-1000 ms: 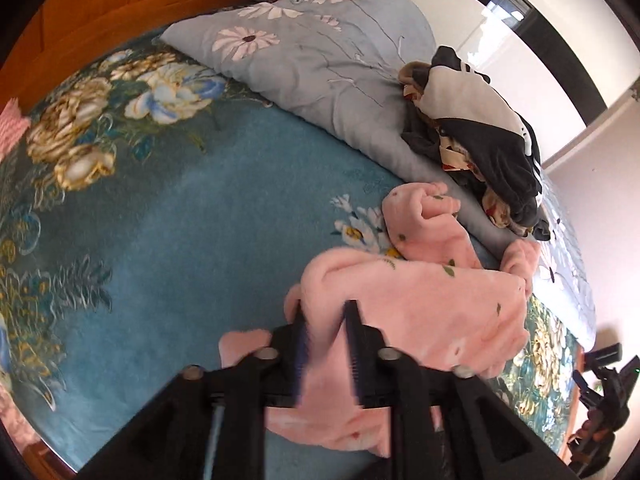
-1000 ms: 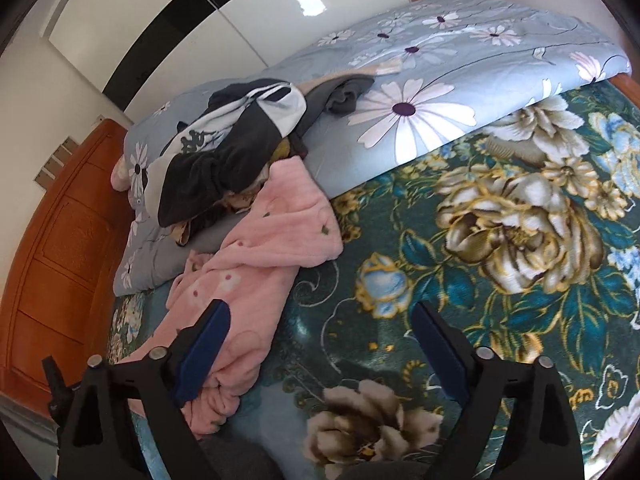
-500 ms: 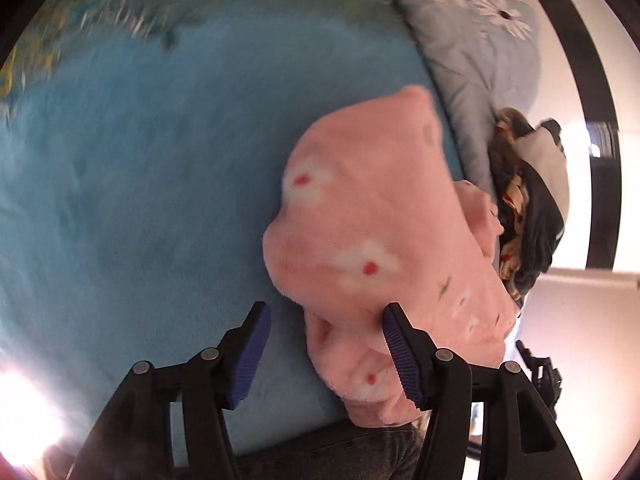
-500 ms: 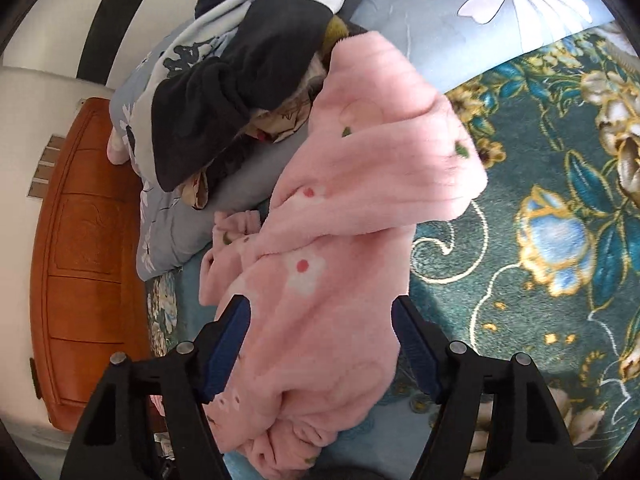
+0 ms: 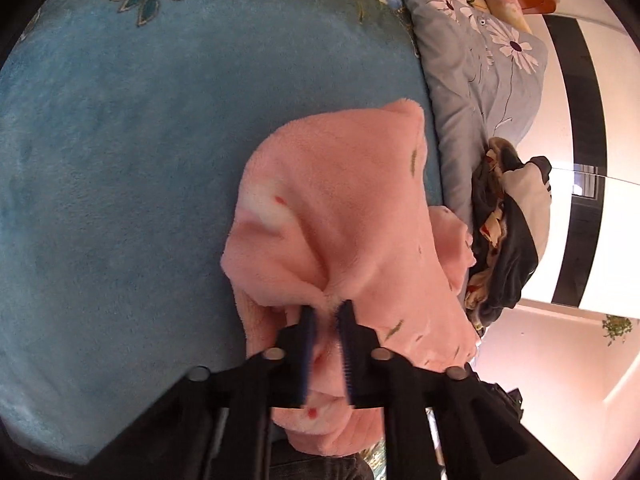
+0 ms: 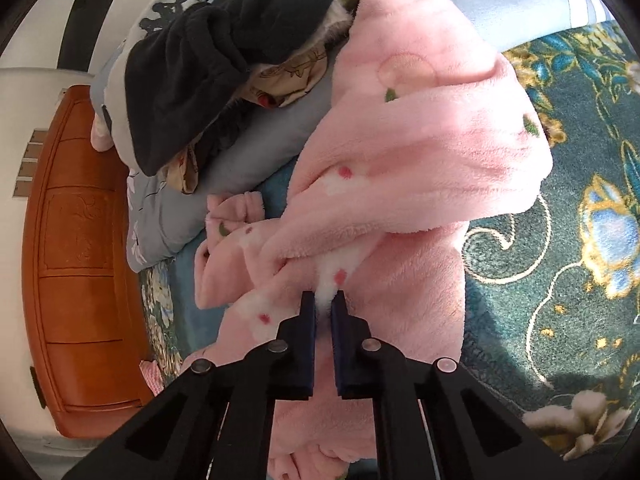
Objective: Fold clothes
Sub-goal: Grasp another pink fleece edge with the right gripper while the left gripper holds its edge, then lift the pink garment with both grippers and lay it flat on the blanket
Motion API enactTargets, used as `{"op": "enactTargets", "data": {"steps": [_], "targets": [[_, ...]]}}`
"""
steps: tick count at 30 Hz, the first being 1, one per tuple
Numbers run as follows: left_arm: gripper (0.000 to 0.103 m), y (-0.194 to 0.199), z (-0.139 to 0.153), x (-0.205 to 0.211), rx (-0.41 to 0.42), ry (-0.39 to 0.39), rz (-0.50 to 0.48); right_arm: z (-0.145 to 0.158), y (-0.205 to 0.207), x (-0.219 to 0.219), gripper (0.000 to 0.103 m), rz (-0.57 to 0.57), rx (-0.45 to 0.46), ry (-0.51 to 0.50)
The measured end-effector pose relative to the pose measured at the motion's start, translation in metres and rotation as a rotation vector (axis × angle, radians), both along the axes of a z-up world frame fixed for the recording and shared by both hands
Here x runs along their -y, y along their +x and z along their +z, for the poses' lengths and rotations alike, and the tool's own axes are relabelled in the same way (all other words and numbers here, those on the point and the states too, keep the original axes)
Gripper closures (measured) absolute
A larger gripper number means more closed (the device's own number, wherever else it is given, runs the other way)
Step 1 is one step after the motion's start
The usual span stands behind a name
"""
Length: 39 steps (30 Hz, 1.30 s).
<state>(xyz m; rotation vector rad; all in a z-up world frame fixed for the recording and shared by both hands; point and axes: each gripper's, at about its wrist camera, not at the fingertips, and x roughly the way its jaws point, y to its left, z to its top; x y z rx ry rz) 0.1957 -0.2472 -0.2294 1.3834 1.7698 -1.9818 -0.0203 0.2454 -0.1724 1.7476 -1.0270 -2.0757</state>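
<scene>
A pink fleece garment (image 5: 344, 216) with small red and green marks lies bunched on the teal floral bedspread (image 5: 120, 160). My left gripper (image 5: 327, 312) is shut on a fold of it near its lower edge. In the right wrist view the same pink garment (image 6: 420, 152) fills the middle, and my right gripper (image 6: 323, 300) is shut on a white-patched fold of it. Both grippers pinch the cloth between their blue pads.
A pile of dark and patterned clothes (image 6: 224, 52) lies on the grey daisy quilt (image 5: 480, 72) just beyond the pink garment; it also shows in the left wrist view (image 5: 508, 232). An orange wooden headboard (image 6: 72, 260) stands behind. White and black wardrobe doors (image 5: 576, 120) flank the bed.
Both grippers were open half a second ago, astride the pink garment; both have now closed on folds of it. Both views have drawn nearer to the cloth.
</scene>
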Motion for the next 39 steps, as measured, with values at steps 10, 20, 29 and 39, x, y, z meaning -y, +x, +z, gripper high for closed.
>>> {"op": "enactTargets", "data": {"steps": [10,20,29,39], "targets": [[0.096,-0.083,0.13,-0.033,-0.32,-0.208,-0.173,0.073,0.014,-0.056,0.1,-0.055,-0.176,-0.135],[0.096,-0.123,0.291,-0.085,-0.738,-0.324,-0.338,0.161,0.053,-0.145,0.1,-0.16,-0.39,-0.127],[0.096,-0.084,0.162,-0.146,-0.419,-0.278,-0.55,0.219,0.12,-0.219,0.1,-0.206,-0.568,-0.028],[0.1,-0.028,0.064,-0.1,-0.103,-0.222,-0.413,0.025,0.229,-0.276,0.1,-0.41,-0.058,-0.043]]}}
